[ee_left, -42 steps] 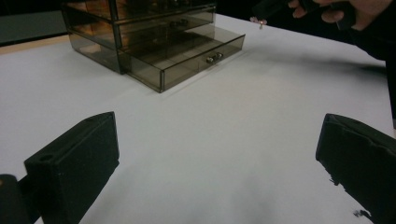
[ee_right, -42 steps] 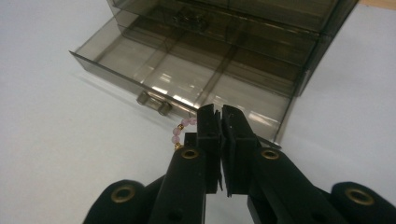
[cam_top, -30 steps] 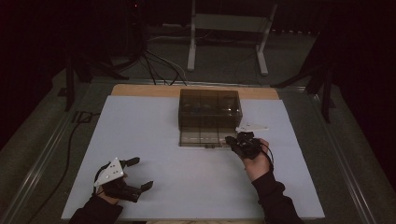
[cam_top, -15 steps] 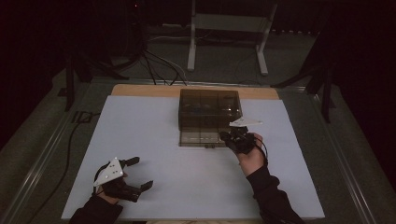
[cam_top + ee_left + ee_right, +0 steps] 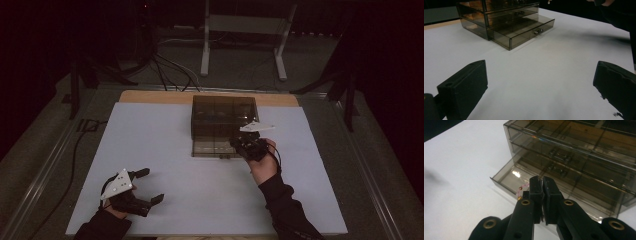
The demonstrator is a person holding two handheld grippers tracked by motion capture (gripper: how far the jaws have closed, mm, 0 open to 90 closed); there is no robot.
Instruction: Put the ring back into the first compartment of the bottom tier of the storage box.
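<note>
Right gripper has shifted a bit left and toward the box since the earlier frame, now hanging over the open bottom drawer; left gripper hasn't budged.

Right jaws are pressed together, pinching a bracelet of pink and gold beads – it dangles off the left side of the jaws, just above the drawer's front corner. Left jaws are spread wide with nothing between them, parked on the white mat well away from the box.

Likely step: drop the bracelet into the drawer.

Risks from here:
- bracelet hangs near the drawer's front edge, not over its middle; letting go now could drape it over the wall or land it on the mat
- grip looks to be on just a few beads at the jaw tips, so a jerk could shake it loose early
- nothing steadies the box; a jaw knocking the drawer could push it shut or slide the whole box
- clear smoky plastic makes the drawer's walls hard to judge
</note>
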